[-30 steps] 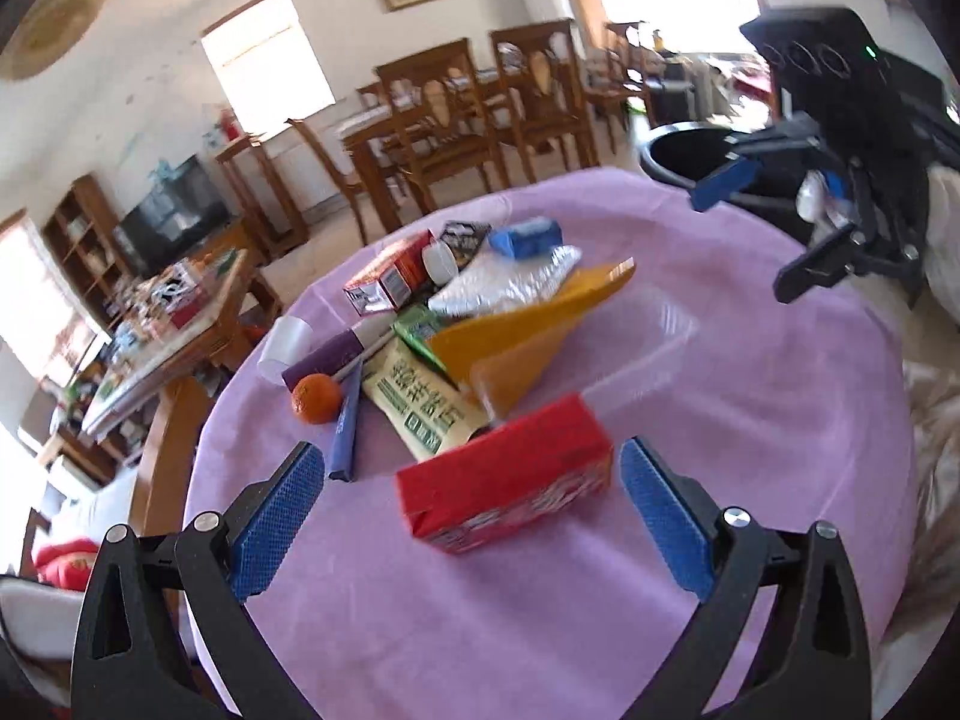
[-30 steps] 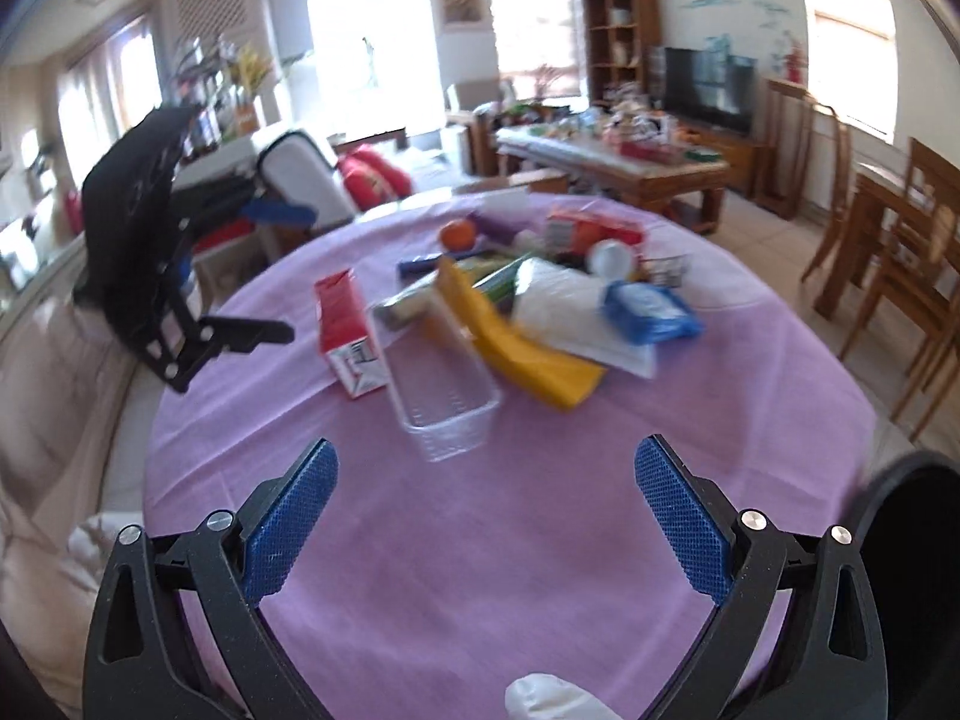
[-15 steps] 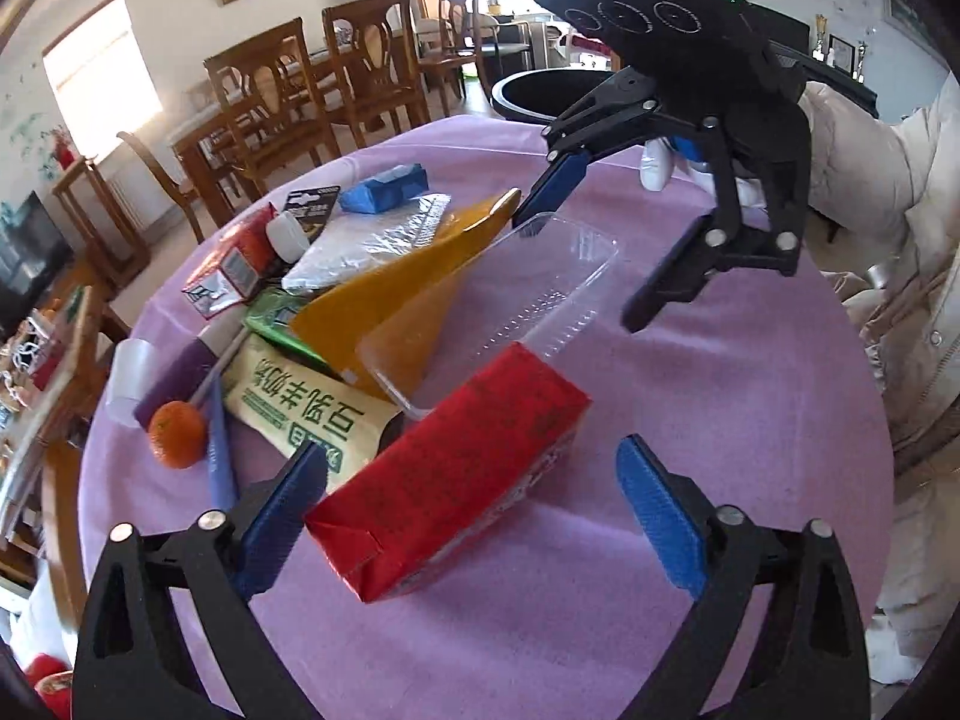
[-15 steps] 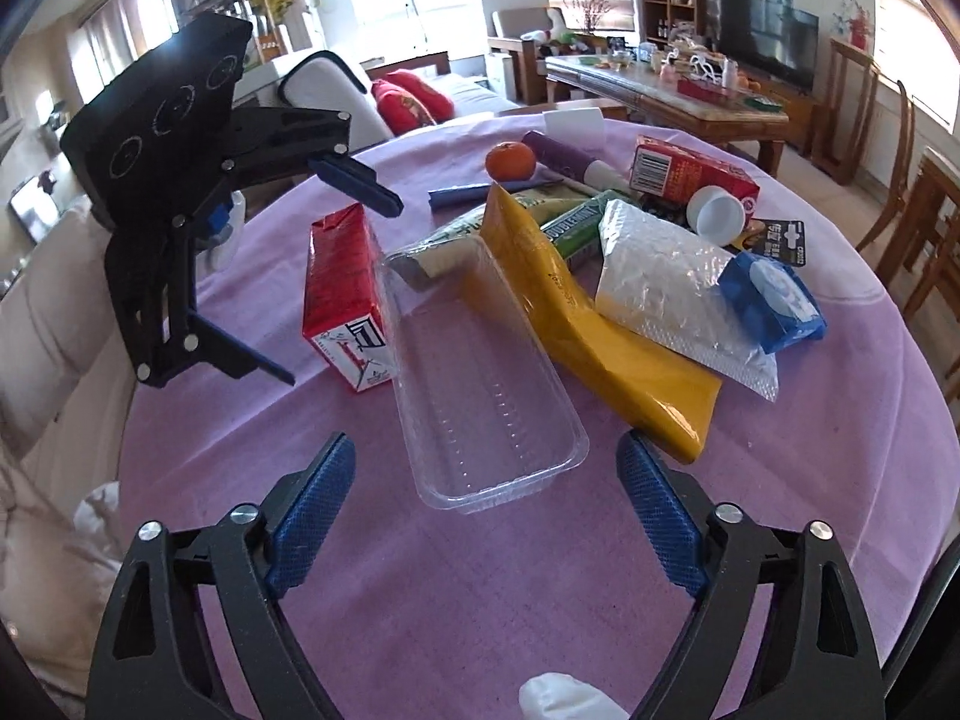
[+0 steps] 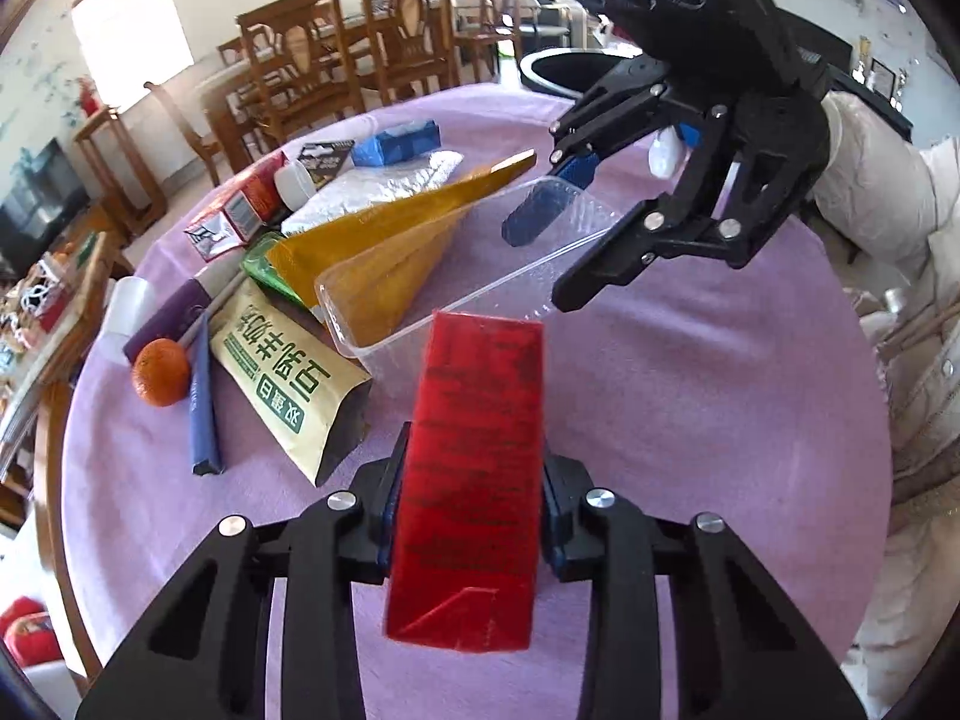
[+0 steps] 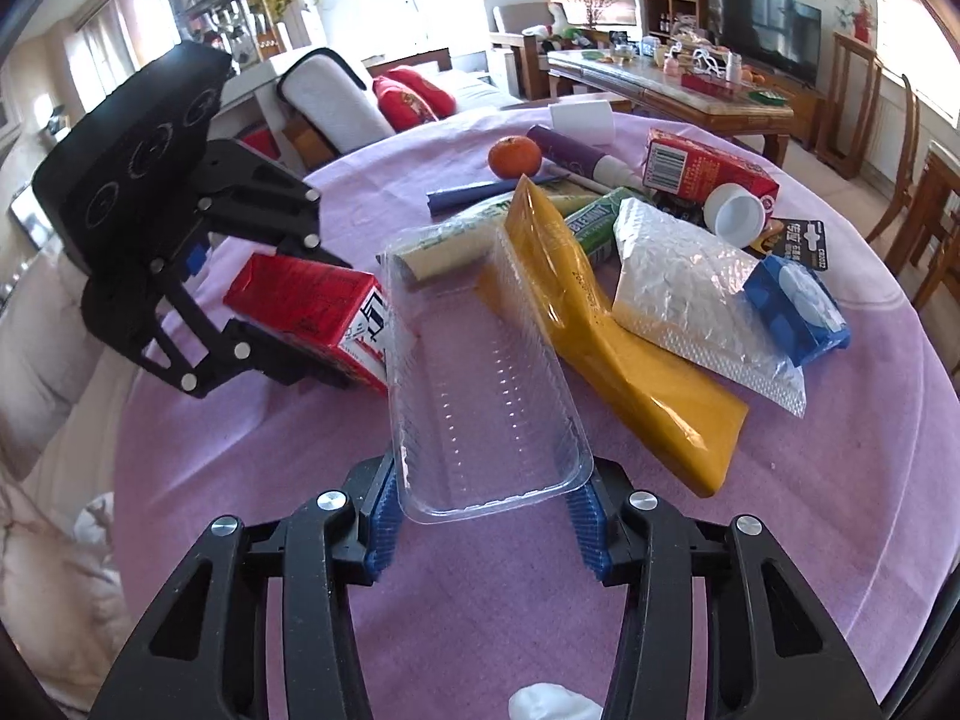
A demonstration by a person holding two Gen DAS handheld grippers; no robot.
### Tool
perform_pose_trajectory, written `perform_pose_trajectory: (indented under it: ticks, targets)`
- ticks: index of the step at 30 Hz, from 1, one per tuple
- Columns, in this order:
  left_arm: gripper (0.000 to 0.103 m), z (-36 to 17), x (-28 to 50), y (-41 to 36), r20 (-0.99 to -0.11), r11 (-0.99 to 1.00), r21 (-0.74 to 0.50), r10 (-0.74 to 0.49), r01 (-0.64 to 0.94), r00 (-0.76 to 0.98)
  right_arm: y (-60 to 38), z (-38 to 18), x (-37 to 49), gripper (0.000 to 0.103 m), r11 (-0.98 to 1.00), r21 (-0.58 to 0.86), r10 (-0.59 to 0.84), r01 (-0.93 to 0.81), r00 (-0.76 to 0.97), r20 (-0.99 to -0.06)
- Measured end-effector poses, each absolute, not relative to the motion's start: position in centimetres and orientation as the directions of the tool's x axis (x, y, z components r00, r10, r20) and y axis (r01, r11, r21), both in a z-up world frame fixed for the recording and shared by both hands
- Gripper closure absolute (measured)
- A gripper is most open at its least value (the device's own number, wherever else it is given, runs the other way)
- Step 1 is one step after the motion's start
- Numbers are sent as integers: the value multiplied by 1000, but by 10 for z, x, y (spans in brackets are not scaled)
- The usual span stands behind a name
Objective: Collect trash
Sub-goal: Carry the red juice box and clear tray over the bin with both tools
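My left gripper (image 5: 468, 510) is shut on a red carton (image 5: 480, 456) on the purple tablecloth; it also shows in the right wrist view (image 6: 312, 306). My right gripper (image 6: 486, 510) is shut on the near end of a clear plastic tray (image 6: 480, 396), which also shows in the left wrist view (image 5: 456, 264). Beside the tray lie a yellow pouch (image 6: 600, 336), a bubble-wrap bag (image 6: 690, 288), a blue packet (image 6: 792, 300), a second red carton (image 6: 708, 171), a white cap (image 6: 735, 213) and a green gum pack (image 6: 594, 222).
An orange (image 5: 159, 372), a purple tube (image 5: 174, 315), a blue stick (image 5: 201, 408), a white cup (image 5: 129, 306) and a beige pouch (image 5: 288, 384) lie at the table's left. A black bin (image 5: 558, 66) stands beyond the far edge. Wooden chairs (image 5: 300, 60) stand behind.
Both grippers moved in and closed: the left on the red carton, the right on the clear tray's end.
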State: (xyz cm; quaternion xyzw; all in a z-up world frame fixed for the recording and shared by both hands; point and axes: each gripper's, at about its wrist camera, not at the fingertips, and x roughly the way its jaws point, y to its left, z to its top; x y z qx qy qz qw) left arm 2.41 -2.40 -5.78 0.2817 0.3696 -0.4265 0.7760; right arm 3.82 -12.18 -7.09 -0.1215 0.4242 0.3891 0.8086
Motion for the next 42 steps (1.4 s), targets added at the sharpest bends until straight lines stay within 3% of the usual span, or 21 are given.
perform_pose_trajectory:
  ticks: [8,13,17,25,32,42]
  targets:
    - [71,-31,8,-17,-747,588,126,-474,799,466,-146,-46,19,58,689,144,570,-710,408,-713]
    - [71,-44,22,-34,-807,641,171,-345,748,480,-169,-33,15,58,716,159,582,-680,456,-673]
    - [72,-49,29,-33,-811,691,132,-336,710,478,-184,-31,8,58,726,165,585,-667,474,-659]
    - [72,-12,23,-58,-713,738,83,-425,670,557,-232,-24,1,58,787,203,575,-583,571,-587]
    - [72,22,29,-126,-585,747,-75,-569,661,578,-312,-14,-8,58,872,256,489,-418,710,-506]
    - [72,21,34,-258,-564,607,-130,-695,784,445,-442,-32,-35,58,953,282,247,-113,825,-508]
